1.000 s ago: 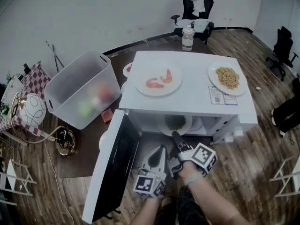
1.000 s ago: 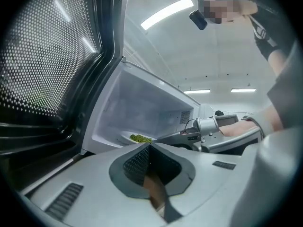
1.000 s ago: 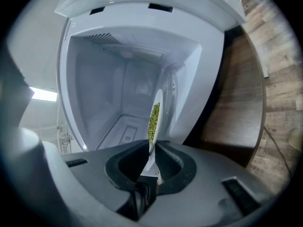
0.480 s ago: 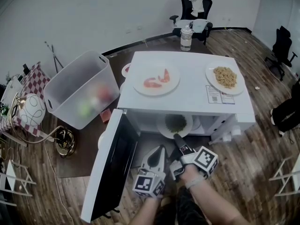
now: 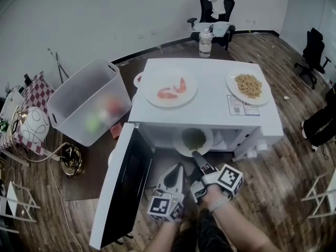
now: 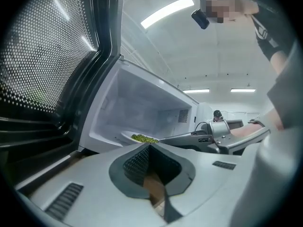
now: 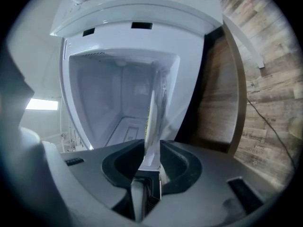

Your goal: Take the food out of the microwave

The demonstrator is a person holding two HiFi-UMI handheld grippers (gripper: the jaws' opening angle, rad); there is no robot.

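Observation:
The white microwave stands with its door swung open to the left. A white plate of green food sticks partly out of the cavity. My right gripper is shut on the plate's near rim; in the right gripper view the plate shows edge-on between the jaws of the right gripper. My left gripper hangs just left of it, below the cavity, shut and empty. From the left gripper view the green food lies on the cavity floor.
On the microwave's top sit a plate of shrimp and a plate of fried rice. A clear plastic bin stands to the left, with a bottle and an office chair beyond. The floor is wood.
The plate of green food has slid slightly farther out of the cavity with my right gripper on its rim. The left gripper has barely moved.

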